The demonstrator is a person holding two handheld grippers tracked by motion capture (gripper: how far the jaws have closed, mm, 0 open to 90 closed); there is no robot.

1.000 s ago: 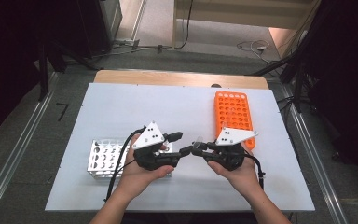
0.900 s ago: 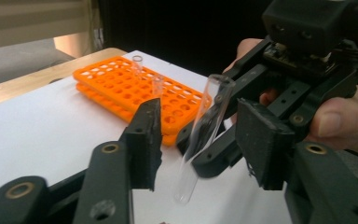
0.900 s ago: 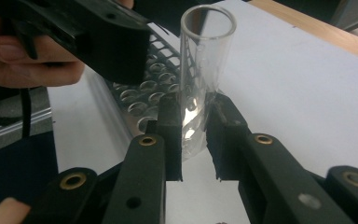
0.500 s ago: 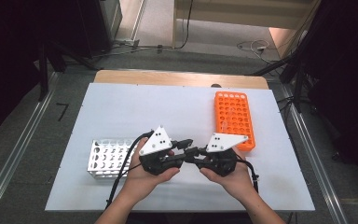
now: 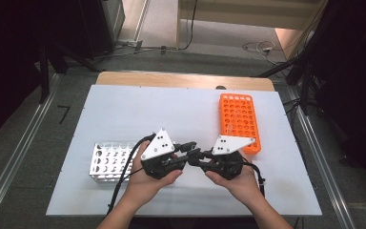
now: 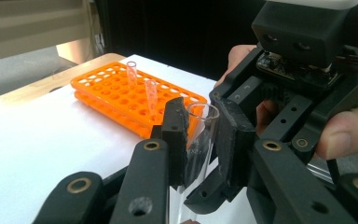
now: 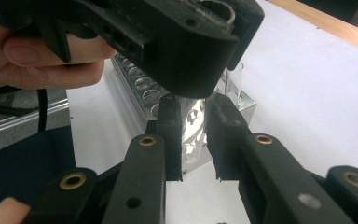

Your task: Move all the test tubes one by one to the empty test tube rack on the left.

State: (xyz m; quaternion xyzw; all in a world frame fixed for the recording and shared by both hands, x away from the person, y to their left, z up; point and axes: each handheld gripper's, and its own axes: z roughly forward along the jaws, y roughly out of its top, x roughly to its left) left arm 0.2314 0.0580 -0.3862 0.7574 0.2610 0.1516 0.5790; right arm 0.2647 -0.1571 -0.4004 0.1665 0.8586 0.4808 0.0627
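Left gripper view: glass test tube [image 6: 200,140] stands near upright, open mouth up, pinched by both the left gripper [image 6: 201,140] and right gripper [image 7: 193,135], the left's jaws having just closed on it.

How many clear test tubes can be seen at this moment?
4: two upright in the orange rack, tube and tube; one clamped between both grippers; one in the metal rack. Others may be hidden.

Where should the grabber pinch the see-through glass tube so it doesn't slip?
Probably just under the open rim of the glass tube, coming in from the side. It stands upright with round, smooth walls, so flat pads either side suit it, as the left hand-held gripper does.
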